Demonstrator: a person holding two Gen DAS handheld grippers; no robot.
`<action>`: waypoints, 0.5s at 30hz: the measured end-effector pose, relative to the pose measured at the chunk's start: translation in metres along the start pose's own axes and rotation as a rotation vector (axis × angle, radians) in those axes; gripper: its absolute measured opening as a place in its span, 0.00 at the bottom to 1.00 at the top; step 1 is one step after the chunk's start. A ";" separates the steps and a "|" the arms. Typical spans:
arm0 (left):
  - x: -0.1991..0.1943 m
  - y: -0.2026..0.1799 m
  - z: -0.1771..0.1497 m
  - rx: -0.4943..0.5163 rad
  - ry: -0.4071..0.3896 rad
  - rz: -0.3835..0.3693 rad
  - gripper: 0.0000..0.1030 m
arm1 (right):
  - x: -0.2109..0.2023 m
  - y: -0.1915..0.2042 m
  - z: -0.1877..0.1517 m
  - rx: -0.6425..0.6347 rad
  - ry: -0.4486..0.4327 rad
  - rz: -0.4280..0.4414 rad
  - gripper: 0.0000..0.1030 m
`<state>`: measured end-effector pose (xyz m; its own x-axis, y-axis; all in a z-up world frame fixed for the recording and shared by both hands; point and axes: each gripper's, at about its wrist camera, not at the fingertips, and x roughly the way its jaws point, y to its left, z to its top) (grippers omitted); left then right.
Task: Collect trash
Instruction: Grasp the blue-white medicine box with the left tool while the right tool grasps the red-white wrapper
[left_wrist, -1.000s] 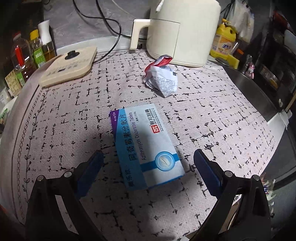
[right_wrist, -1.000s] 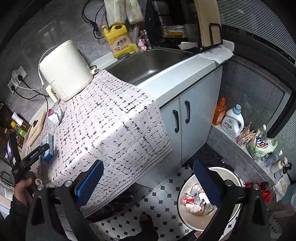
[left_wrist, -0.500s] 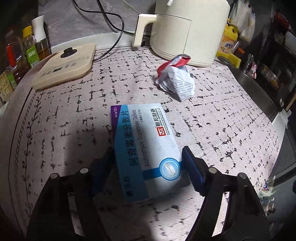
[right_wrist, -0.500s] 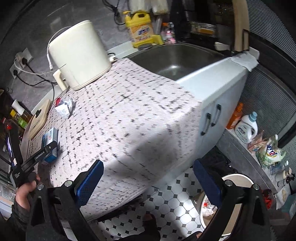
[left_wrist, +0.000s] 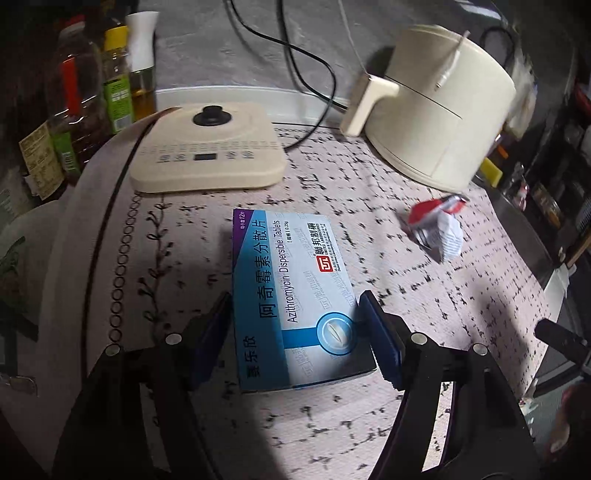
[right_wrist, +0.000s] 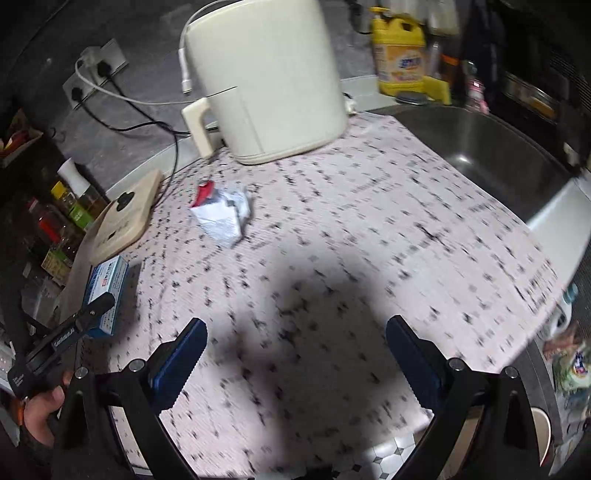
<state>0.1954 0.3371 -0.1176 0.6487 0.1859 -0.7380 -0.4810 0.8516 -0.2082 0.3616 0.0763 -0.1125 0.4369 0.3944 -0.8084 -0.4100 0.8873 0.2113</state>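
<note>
In the left wrist view, the left tool (left_wrist: 295, 332) straddles the near end of the blue medicine box (left_wrist: 295, 291), which lies flat on the patterned bench (left_wrist: 424, 325); its jaws are closing, with 1 blue pad on each long side of the box, touching or all but touching the card. The box's long axis runs straight ahead from this tool, so the pads bear across its short width, which looks like the right way to pinch it. The crumpled wrapper (left_wrist: 437, 230) lies ahead and to the right of this tool, well apart, near the foot of the cream appliance (left_wrist: 439, 110). In the right wrist view, the right tool (right_wrist: 295, 354) hangs over bare bench with its jaws spread wide and nothing between them. The crumpled wrapper (right_wrist: 223, 214) sits ahead and slightly to its left, clear of anything else, so I judge the right hand the nearer and freer one for it. The medicine box (right_wrist: 105, 291) lies far to its left, with the left tool (right_wrist: 88, 314) on it.
</note>
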 end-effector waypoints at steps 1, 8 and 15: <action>-0.001 0.005 0.001 -0.009 -0.002 -0.003 0.68 | 0.006 0.008 0.006 -0.015 0.001 0.007 0.92; 0.006 0.025 0.003 -0.049 -0.001 -0.036 0.68 | 0.044 0.044 0.038 -0.086 0.019 0.042 0.92; 0.008 0.034 0.005 -0.062 0.001 -0.050 0.68 | 0.093 0.063 0.075 -0.079 0.051 0.073 0.92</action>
<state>0.1868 0.3700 -0.1276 0.6720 0.1437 -0.7264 -0.4838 0.8279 -0.2838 0.4364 0.1870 -0.1334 0.3632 0.4428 -0.8198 -0.5018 0.8343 0.2284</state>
